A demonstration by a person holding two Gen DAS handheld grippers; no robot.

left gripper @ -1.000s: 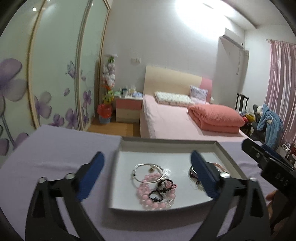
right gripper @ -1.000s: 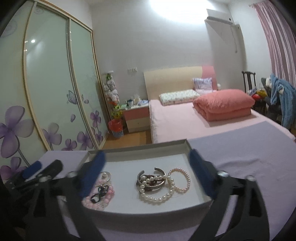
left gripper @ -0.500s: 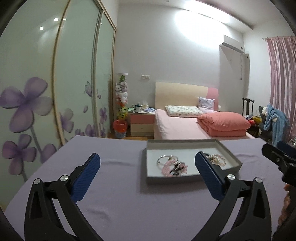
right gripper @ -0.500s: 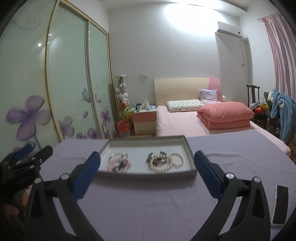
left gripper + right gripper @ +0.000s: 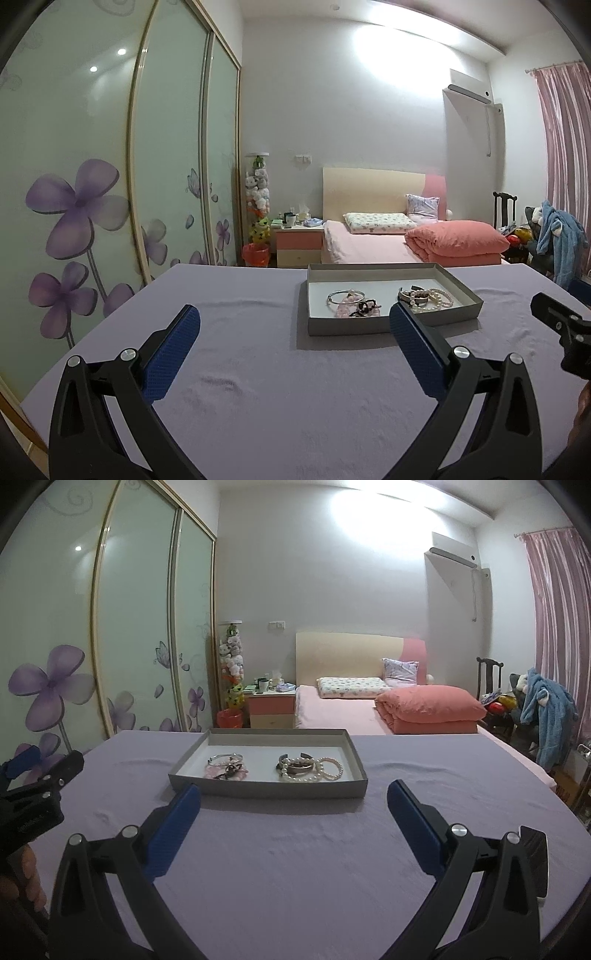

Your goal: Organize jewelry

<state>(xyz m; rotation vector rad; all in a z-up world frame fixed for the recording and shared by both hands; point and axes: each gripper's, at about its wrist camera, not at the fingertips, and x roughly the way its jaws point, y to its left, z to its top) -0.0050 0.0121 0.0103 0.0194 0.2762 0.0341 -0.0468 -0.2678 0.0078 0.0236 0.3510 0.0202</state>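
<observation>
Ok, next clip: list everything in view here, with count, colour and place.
tray: one, grey, white inside, on the table
pink bead bracelets: count unclear, tray's left side, tangled with a silver bangle and dark beads
pearl bracelets: white, count unclear, tray's right side, against a dark metal cuff
tablecloth: one, lilac, over the table
phone: one, black, table's right edge
bed: one, pink sheet, folded coral quilt
nightstand: one, pink and cream, left of bed
wardrobe doors: pale green, purple flowers
curtain: pink, right wall
left gripper: open, empty, short of the tray
right gripper: open, empty
</observation>
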